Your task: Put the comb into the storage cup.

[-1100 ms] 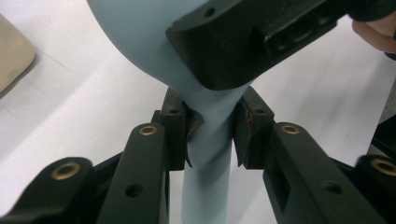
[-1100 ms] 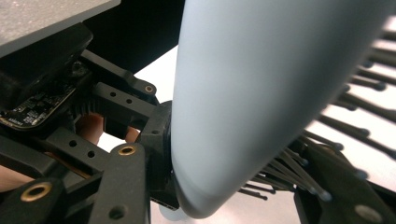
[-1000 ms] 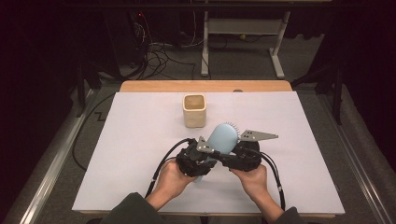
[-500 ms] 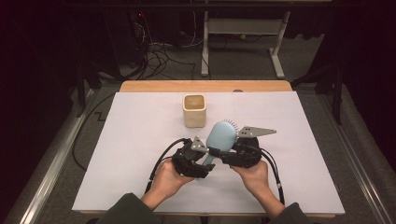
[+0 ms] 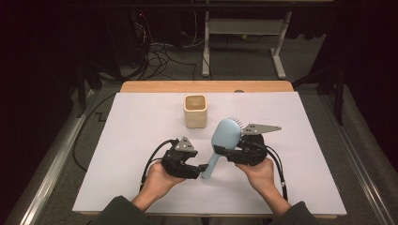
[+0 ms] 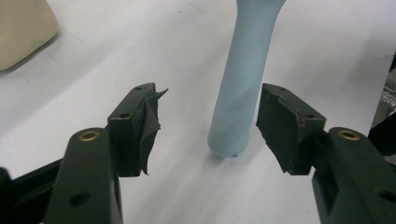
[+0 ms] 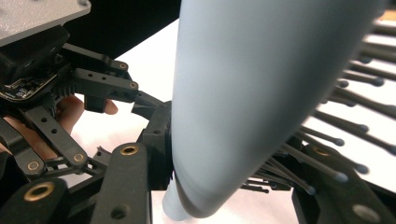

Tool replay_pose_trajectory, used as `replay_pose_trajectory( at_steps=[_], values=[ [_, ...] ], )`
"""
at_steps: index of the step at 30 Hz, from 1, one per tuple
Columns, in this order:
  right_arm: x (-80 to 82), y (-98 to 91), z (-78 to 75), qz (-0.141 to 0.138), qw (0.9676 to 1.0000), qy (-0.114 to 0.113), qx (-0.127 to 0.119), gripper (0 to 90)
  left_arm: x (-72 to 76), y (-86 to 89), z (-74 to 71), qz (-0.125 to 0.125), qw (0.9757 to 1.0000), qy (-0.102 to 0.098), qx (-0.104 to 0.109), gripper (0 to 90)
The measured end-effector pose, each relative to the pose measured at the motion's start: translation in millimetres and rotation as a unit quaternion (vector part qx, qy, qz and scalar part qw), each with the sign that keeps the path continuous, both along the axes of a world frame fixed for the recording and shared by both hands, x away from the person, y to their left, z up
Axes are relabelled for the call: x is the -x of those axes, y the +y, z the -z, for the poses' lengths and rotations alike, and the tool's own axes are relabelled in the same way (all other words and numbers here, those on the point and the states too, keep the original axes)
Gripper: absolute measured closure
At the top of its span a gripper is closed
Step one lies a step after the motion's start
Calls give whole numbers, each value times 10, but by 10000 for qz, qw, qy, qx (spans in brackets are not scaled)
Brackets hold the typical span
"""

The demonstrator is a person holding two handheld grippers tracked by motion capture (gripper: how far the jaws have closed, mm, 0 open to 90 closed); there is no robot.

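The light blue hairbrush (image 5: pixel 224 140) sits a little right of the table's middle, head up toward one o'clock and handle slanting down toward seven o'clock, clamped at the head by the right gripper (image 5: pixel 237 149), whose jaws are pressed onto it from back and bristle side; in the right gripper view the pale back of the brush (image 7: pixel 261 93) fills the space between the jaws with the bristles (image 7: pixel 336 140) splaying to the right. The left gripper (image 5: pixel 199 168), at eight o'clock from the brush head, has just been opening its jaws and now stands spread, the handle end (image 6: pixel 238 116) lying between the pads but touched by neither. The step in hand looks like a handover to the right gripper, and to do it well the left should back straight off toward eight o'clock along the handle's line, so neither pad knocks the handle sideways, while the right keeps its squeeze firm, since it grips a rounded, bristled head that could twist. A cream square cup (image 5: pixel 195 110) stands upright at eleven o'clock from the brush, well apart, and seems the likely place for the brush. The white sheet (image 5: pixel 305 178) covers the table, a strip of bare wooden edge (image 5: pixel 155 87) showing at twelve o'clock. Beyond lie a dark floor with tangled cables (image 5: pixel 164 54) and the white legs of a frame (image 5: pixel 244 35).
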State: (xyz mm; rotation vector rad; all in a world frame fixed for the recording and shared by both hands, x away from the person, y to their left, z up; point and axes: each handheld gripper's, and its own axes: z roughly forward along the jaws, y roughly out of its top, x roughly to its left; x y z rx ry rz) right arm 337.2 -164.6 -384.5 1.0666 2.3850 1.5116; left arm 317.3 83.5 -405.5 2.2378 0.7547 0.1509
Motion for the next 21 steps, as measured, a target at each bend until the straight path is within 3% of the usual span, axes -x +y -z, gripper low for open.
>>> replay_pose_trajectory(
  at_steps=[4,14,21],
  values=[
    [-12,-41,-18,55,10000,4,20,545,21,67,15,-36,9998,-173,133,388],
    [-43,-100,-44,132,9998,16,118,544,34,272,62,-270,9989,-159,357,376],
    [-62,-141,-63,215,9996,32,188,542,67,430,62,-516,9968,-344,495,359]
  ],
)
